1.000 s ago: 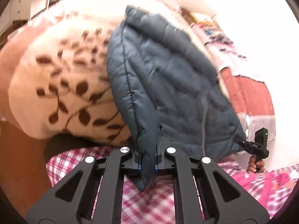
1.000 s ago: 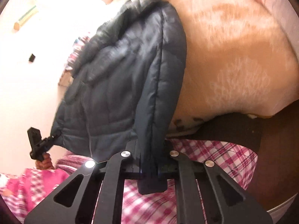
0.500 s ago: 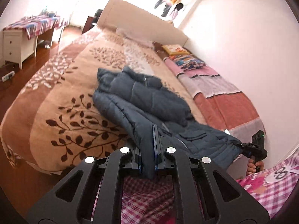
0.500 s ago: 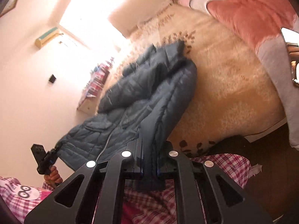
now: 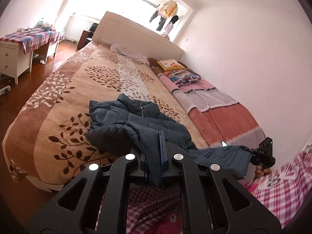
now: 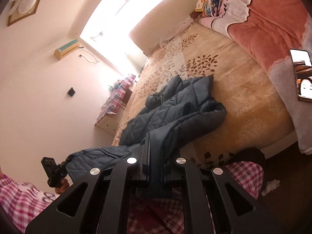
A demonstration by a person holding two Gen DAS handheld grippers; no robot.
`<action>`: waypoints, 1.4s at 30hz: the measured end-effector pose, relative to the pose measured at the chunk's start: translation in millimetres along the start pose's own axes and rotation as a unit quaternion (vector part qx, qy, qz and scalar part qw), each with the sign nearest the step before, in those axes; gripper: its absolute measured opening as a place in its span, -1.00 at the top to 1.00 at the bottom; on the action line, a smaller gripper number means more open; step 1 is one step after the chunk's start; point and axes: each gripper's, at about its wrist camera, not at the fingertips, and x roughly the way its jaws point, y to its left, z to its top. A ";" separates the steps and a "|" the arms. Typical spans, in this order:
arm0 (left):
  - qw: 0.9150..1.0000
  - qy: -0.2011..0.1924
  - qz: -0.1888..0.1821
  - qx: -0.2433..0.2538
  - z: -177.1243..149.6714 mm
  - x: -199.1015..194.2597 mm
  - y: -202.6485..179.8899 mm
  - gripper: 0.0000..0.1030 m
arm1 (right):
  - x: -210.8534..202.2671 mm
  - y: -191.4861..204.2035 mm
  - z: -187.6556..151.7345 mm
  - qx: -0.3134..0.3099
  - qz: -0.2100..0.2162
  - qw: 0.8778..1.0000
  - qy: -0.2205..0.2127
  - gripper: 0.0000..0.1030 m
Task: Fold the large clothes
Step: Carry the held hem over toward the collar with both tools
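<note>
Our left gripper [image 5: 154,167] and right gripper [image 6: 156,173] each pinch the blue jacket's [image 5: 136,124] bottom edge. Next, we probably lay it flat on the bed [image 5: 58,105].

Jacket [image 5: 136,120] is spread on the bed [image 5: 64,101], near its foot edge. Hem corners are clamped in left gripper [image 5: 155,154] and right gripper [image 6: 155,156]. Phone [image 6: 301,74] is placed on blanket [image 6: 261,25], right of jacket.

Right gripper [image 6: 155,167] fingers apparently pinch the dark jacket [image 6: 181,113] over the bed [image 6: 253,97].
</note>
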 end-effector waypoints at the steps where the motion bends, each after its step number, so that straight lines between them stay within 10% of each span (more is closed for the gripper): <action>1: 1.000 -0.005 -0.004 -0.006 2.8 3.4 1.2 0.83 | 3.2 -0.3 4.0 0.002 0.004 1.000 -0.002 0.80; 12: 0.998 -0.046 -0.002 -0.037 77.2 72.7 24.1 0.82 | 79.6 5.5 117.4 -0.024 0.019 0.999 -0.019 0.80; 24: 0.991 -0.023 0.085 -0.099 166.7 258.1 98.0 0.82 | 257.4 -50.2 231.4 0.015 -0.052 0.998 -0.007 0.80; 42: 0.963 0.087 0.196 -0.165 148.0 434.3 208.6 0.75 | 443.0 -163.6 250.4 0.083 -0.169 0.977 0.097 0.80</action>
